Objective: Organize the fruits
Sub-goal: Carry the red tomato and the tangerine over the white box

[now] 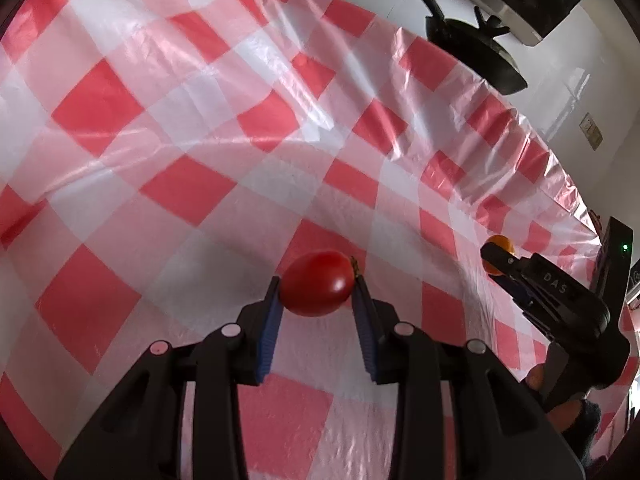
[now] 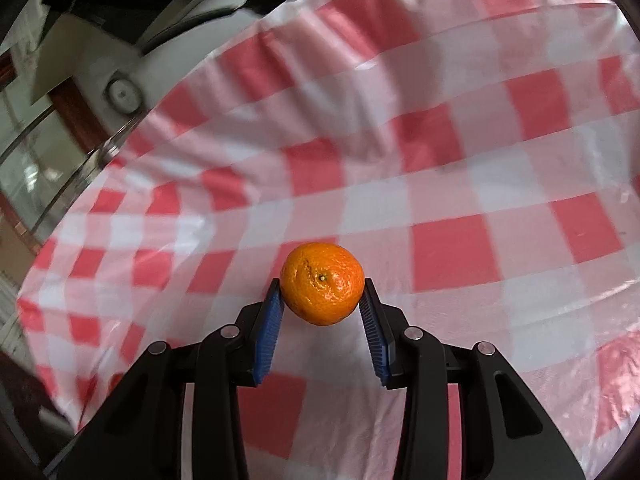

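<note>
Between the blue pads (image 1: 269, 332) of the left gripper (image 1: 317, 292), a red tomato (image 1: 317, 283) is sitting clamped at the fingertips, its stem end touching the right-hand pad, above the red-and-white checked cloth (image 1: 168, 128) covering the surface. At that view's right edge, the right gripper (image 1: 500, 262) is showing with an orange fruit at its tip. Its own camera is showing the jaws closed on a mandarin (image 2: 322, 283), stem scar facing the lens, pinched between both pads over the same cloth (image 2: 452, 168).
</note>
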